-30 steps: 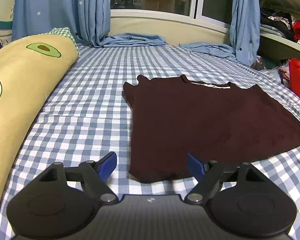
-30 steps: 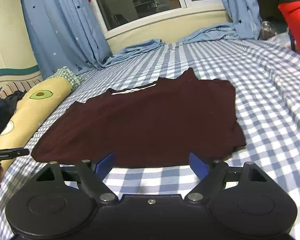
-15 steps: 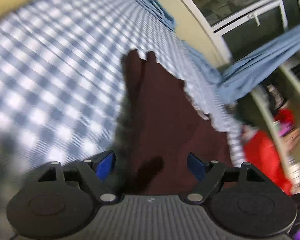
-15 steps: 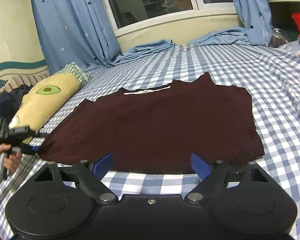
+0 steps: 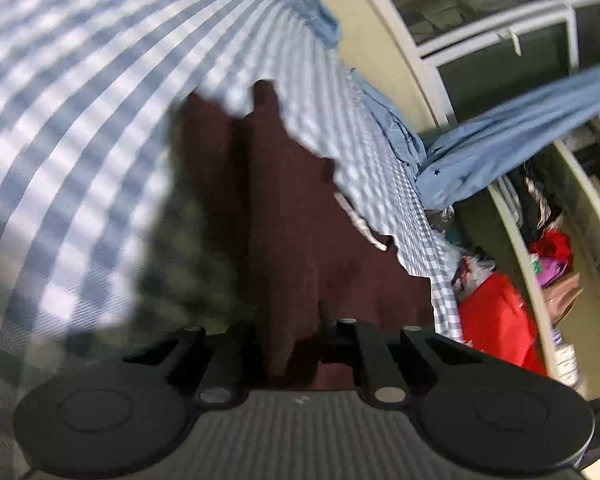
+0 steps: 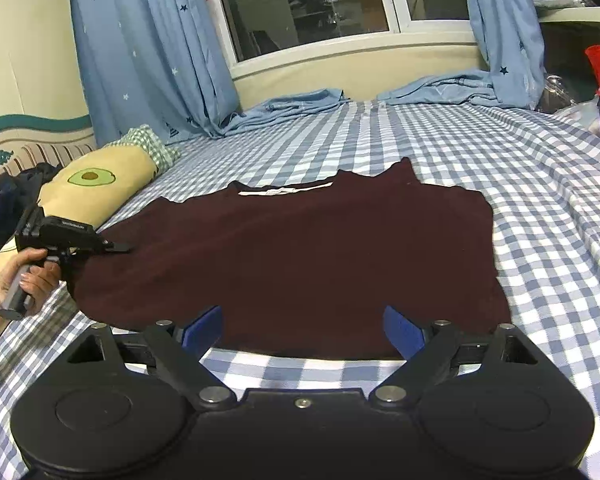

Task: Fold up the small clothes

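Maroon shirt [image 6: 300, 256] lies before the wide right gripper [image 6: 302, 330]; left gripper [image 5: 290, 340], just closing, pinches its edge.

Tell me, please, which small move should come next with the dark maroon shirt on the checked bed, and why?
Probably lift the left gripper and carry the side edge inward. Its jaws have just closed on the dark maroon shirt, which lies flat on the blue checked bedsheet, while the right gripper waits open at the hem.

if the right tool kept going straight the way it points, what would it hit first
Most likely the near hem of the shirt, which lies flat on the bed just ahead of the open right tool; depth is hard to judge.
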Action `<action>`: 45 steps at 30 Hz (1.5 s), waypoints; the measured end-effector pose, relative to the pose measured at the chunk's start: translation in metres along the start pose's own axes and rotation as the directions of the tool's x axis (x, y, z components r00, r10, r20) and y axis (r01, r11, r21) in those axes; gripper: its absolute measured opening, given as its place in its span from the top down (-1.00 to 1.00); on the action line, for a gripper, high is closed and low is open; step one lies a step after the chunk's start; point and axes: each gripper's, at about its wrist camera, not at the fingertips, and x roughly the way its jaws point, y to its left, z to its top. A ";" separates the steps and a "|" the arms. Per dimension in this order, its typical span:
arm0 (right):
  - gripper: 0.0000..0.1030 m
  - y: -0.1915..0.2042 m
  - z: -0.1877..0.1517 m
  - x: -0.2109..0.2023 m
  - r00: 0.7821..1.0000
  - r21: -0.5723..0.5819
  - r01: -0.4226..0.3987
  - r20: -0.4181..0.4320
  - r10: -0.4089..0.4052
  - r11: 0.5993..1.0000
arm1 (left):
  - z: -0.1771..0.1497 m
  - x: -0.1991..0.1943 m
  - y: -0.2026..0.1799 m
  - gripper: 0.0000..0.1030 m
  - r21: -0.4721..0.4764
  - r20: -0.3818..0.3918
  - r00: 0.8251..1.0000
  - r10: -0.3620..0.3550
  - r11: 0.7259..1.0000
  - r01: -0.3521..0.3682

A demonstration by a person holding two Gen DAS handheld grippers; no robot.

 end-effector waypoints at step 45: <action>-0.83 -0.124 -0.036 -0.103 0.994 0.212 -0.044 0.111 0.021 0.976 | -0.151 0.063 -0.359 -0.84 0.766 0.113 0.971 0.208 0.605 -0.219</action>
